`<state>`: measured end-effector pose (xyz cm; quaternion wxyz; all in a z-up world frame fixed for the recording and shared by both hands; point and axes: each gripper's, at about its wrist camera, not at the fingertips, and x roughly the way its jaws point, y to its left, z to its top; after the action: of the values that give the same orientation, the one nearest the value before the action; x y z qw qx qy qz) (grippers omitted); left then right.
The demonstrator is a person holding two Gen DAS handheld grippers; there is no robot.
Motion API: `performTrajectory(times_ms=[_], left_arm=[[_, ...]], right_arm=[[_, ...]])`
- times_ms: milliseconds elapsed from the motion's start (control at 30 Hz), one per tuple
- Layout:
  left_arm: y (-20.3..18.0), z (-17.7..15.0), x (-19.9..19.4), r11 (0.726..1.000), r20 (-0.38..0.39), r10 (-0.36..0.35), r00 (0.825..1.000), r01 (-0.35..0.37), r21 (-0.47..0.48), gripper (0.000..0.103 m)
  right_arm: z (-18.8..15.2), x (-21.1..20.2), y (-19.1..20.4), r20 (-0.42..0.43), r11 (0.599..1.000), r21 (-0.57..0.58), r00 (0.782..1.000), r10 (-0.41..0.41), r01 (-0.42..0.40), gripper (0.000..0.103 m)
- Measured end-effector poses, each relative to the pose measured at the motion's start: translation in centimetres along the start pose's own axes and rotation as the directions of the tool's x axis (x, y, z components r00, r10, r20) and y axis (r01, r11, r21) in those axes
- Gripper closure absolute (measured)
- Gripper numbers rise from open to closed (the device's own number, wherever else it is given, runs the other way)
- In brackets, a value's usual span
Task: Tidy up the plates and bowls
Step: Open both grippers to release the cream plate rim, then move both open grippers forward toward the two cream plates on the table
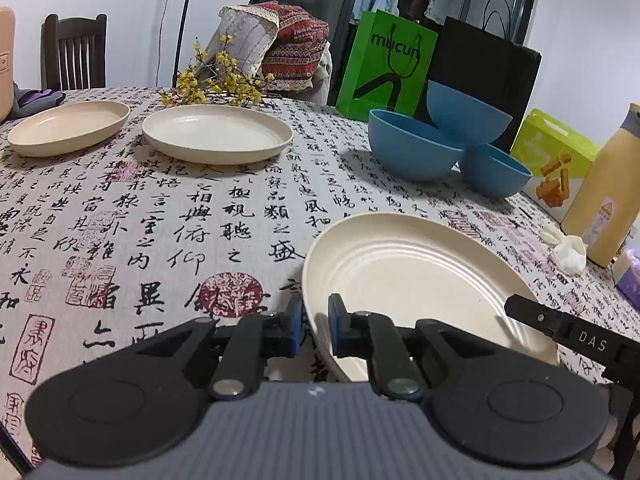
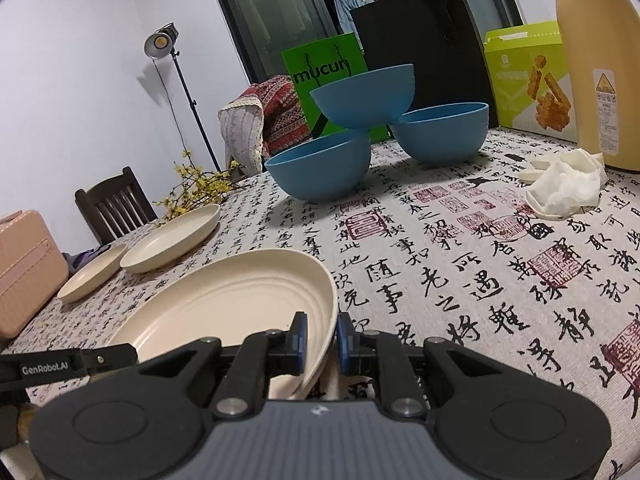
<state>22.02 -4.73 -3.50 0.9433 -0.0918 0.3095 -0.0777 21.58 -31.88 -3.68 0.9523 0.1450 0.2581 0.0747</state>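
Small plate [image 1: 68, 128]: at ten o'clock in the left wrist view, flat on the cloth near the far edge, apart from its neighbour.
Middle plate [image 1: 216, 132]: at eleven o'clock, just right of the small one, close in front of the yellow flowers [image 1: 212, 84]; neither plate is stacked yet.
Left gripper [image 1: 316, 330]: at six o'clock, jaws narrow and pinched on the left rim of the big plate, one blue pad outside the rim and one inside.
Big plate [image 1: 420, 276]: at five o'clock in the left view and seven o'clock in the right, held at opposite rims by both grippers. It looks tipped, probably because it is being carried; whether it touches the cloth I cannot tell.
Right gripper [image 2: 322, 338]: at six o'clock in its own view, jaws narrow, clamped across the plate's right rim. Two grips likely keep the wide, thin plate from swinging.
Blue bowls [image 1: 416, 148]: at one o'clock, two on the tablecloth [image 1: 140, 216] and a third perched across their rims, a shaky pile that I judge still needs nesting.
Bottle [image 1: 604, 196]: at three o'clock beside a crumpled glove [image 2: 564, 188], clear of the dishes.
Step in hand: probably moving the big plate toward the other plates.
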Motion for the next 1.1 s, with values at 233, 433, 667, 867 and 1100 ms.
performTrajectory(times_ms=[233,433,667,867,1100], left_arm=[[0.4,1.1,-1.6,1.0,0.068,-0.007,0.998,0.007,0.006,0.051],[1.5,2.3,-3.1,1.0,0.145,0.007,0.989,-0.008,0.009,0.013],[3.8,3.2,-4.5,0.999,0.223,0.031,0.974,-0.035,0.013,0.0],[6.9,3.5,-4.3,0.997,0.237,0.076,0.969,-0.072,-0.023,0.0],[10.0,3.1,-3.0,0.993,0.206,0.063,0.976,-0.04,-0.111,0.0]], right_arm=[[1.1,-1.1,-0.1,0.062,1.0,-0.018,0.998,0.019,-0.018,0.074],[2.1,-1.1,0.3,0.103,0.998,-0.052,0.994,0.023,-0.018,0.045],[3.1,-0.7,0.9,0.168,0.996,-0.075,0.984,0.065,-0.053,0.007],[3.7,0.5,1.0,0.175,0.996,-0.081,0.984,0.04,-0.026,0.0],[3.2,1.9,0.3,0.152,0.999,-0.049,0.988,0.028,-0.021,0.0]])
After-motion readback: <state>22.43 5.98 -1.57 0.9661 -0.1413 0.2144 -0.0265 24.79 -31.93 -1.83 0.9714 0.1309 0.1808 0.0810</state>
